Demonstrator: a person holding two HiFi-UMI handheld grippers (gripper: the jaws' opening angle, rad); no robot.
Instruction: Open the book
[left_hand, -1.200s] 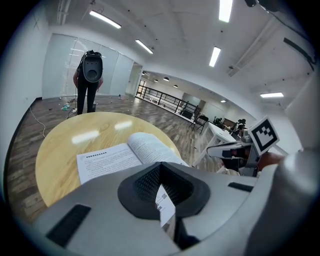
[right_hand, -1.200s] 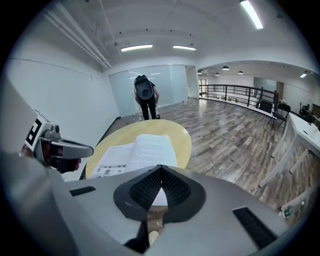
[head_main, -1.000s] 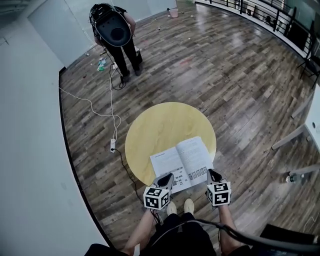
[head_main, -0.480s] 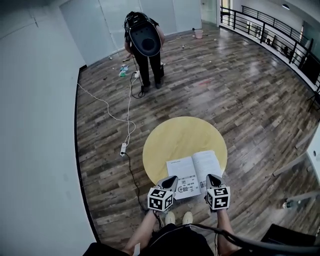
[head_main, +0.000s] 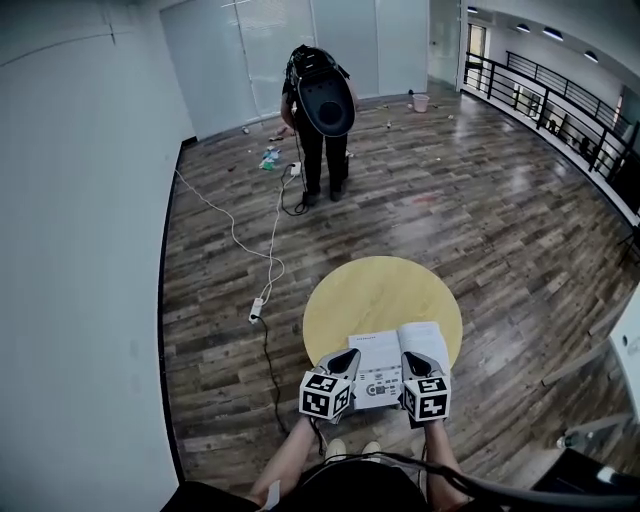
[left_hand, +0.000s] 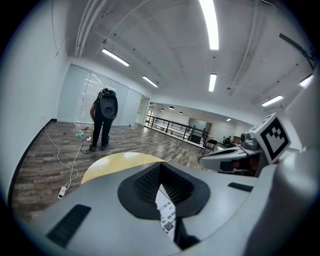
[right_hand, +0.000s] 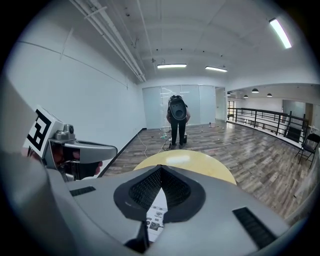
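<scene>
Head view: open book (head_main: 420, 338) lies on round table (head_main: 380, 290); left gripper (head_main: 348, 356) and right gripper (head_main: 412, 358) hover clenched, empty.

Head view looks down; gripper views share the table (head_main: 380, 290).

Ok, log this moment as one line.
book: open, flat on table | left hand-held gripper: shut, empty | right hand-held gripper: shut, empty

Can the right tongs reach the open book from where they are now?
Probably yes: the right tongs hang above the near edge of the book on the table, with nothing in between. Their jaws are shut, so they would need to open first.
</scene>
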